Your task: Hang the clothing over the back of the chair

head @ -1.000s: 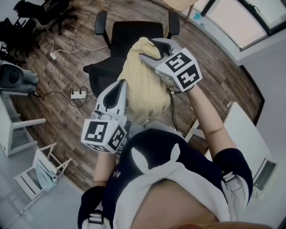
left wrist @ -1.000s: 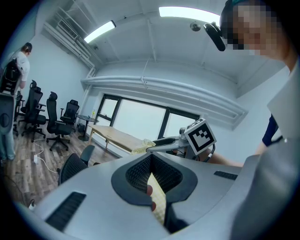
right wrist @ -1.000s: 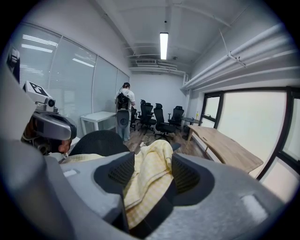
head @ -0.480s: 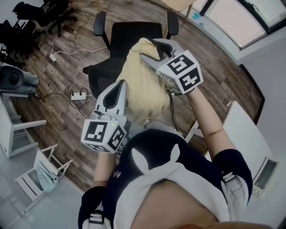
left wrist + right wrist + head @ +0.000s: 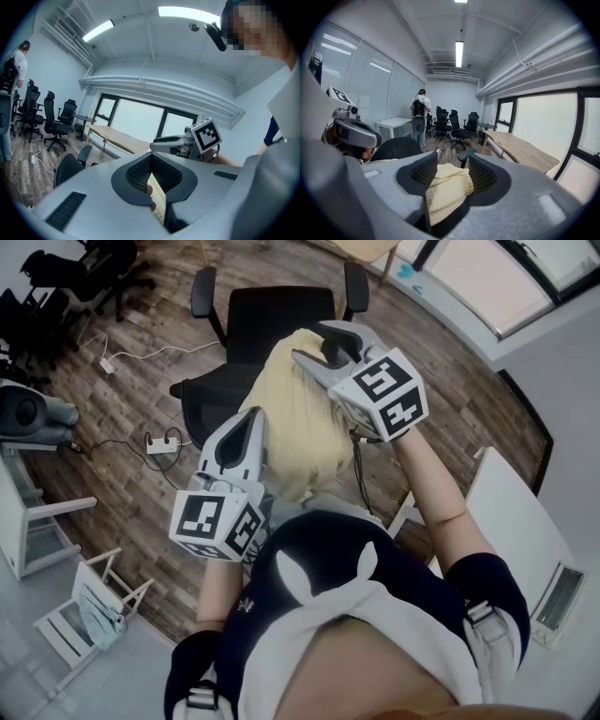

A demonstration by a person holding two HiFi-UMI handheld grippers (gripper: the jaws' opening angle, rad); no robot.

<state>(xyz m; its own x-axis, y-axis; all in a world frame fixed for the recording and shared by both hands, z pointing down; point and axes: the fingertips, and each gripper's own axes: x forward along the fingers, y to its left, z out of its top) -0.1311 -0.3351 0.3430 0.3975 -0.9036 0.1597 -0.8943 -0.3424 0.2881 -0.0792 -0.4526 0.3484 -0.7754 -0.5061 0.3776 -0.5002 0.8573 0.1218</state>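
The right gripper (image 5: 307,341) holds its jaws wide, though they have just been closing a little from their fullest spread. A bunched fold of the pale yellow waffle-weave cloth (image 5: 300,427) lies between them, and no pad visibly presses on it. The left gripper (image 5: 253,416), nearer the person and further left, has its jaws drawn narrow and nipped on a thin edge of the same cloth. Compared with a second ago, both grippers sit in almost the same places and the cloth hangs much as it did, so the narrowing of the right jaws is the only real change. I judge that the right gripper is taking a fresh hold on the upper fold rather than letting go, so the hanging is not finished. The cloth runs from the right jaws at the far end down toward the person, with the left gripper at its left edge. Beyond it stands the black mesh office chair with armrests (image 5: 281,315), its back (image 5: 204,404) to the near left. Whether the cloth already rests on that back I cannot tell.
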